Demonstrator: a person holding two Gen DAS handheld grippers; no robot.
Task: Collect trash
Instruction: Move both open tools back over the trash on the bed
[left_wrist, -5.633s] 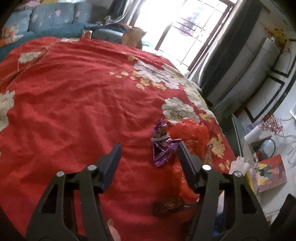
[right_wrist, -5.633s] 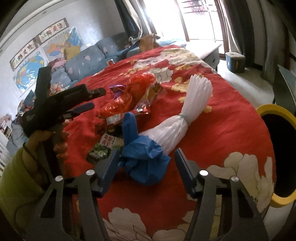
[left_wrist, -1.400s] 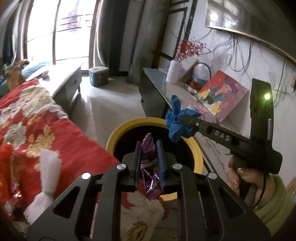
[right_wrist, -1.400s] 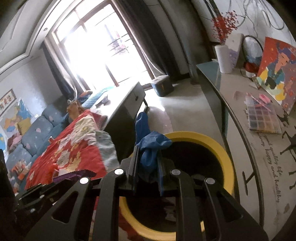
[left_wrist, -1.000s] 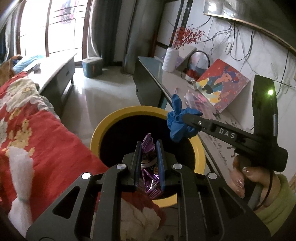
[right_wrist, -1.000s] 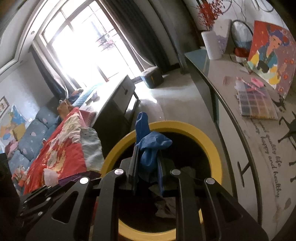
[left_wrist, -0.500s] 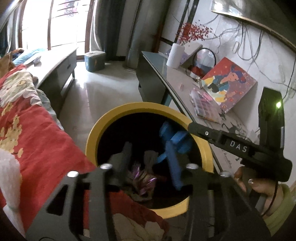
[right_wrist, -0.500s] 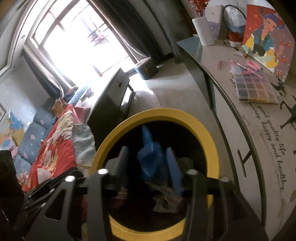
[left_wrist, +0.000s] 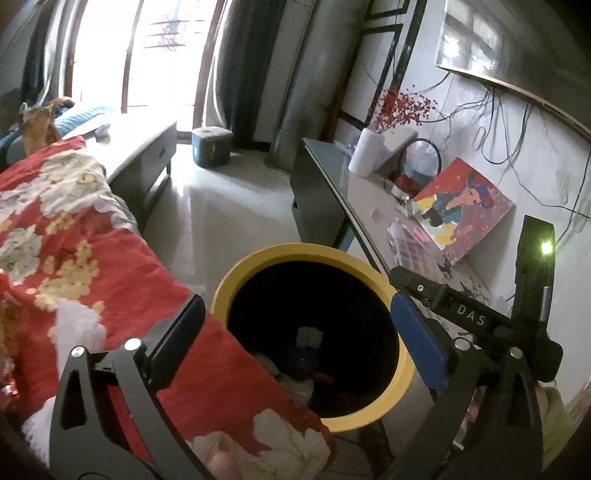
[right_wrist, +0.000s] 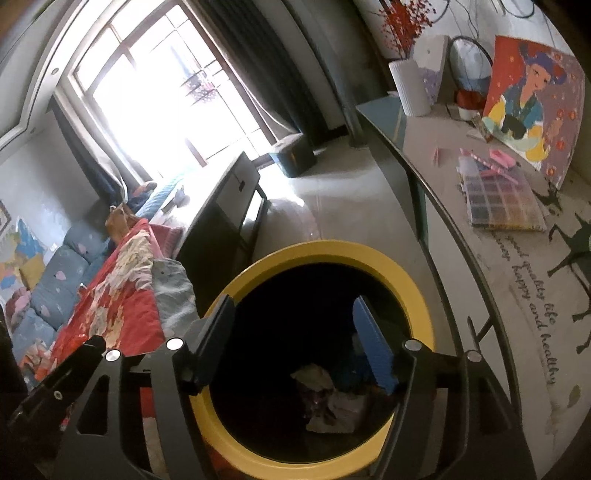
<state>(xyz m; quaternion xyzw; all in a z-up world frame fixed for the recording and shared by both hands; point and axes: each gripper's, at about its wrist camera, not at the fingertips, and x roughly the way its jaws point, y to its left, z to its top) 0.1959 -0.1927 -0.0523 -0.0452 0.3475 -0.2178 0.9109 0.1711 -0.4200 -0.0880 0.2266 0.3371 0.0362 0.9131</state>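
Black grippers (left_wrist: 299, 341); green sleeve (left_wrist: 554, 424)

Daylight floods through a tall window (right_wrist: 177, 92) with dark curtains (left_wrist: 255, 66) onto a pale tiled floor (left_wrist: 229, 206); a long sideboard (left_wrist: 332, 192) lines the grey wall (left_wrist: 517, 122).

Both grippers angled downward, jaws opening, nothing between them.
The left gripper (left_wrist: 295, 339) spread wide; the right gripper (right_wrist: 295, 343) parted less, a hand (left_wrist: 546, 402) at its handle.
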